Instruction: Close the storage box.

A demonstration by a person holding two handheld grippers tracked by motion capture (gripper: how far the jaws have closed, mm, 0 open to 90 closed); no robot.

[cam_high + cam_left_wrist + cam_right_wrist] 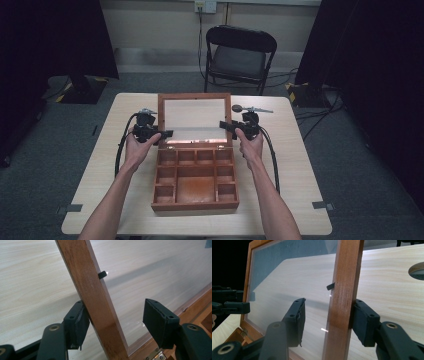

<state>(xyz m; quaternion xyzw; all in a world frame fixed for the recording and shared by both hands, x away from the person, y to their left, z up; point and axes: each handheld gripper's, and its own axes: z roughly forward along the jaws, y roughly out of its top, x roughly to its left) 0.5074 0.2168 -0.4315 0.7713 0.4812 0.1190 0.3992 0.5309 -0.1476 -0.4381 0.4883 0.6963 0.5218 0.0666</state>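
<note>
A brown wooden box with several compartments stands open at the table's middle. Its glass-paned lid is tilted up at the back. My left gripper is open astride the lid's left rail. That rail rests against one jaw, and the other jaw stands well apart over the glass. My right gripper is open astride the right rail, which touches its outer jaw only. A small black peg sticks out of each rail, the right rail's peg just above the jaws. A hand holds each gripper.
A dark round-headed object with a metal stem lies on the light wooden table, just behind the right gripper. A black folding chair stands beyond the far edge. Black cables trail from both grippers along the forearms.
</note>
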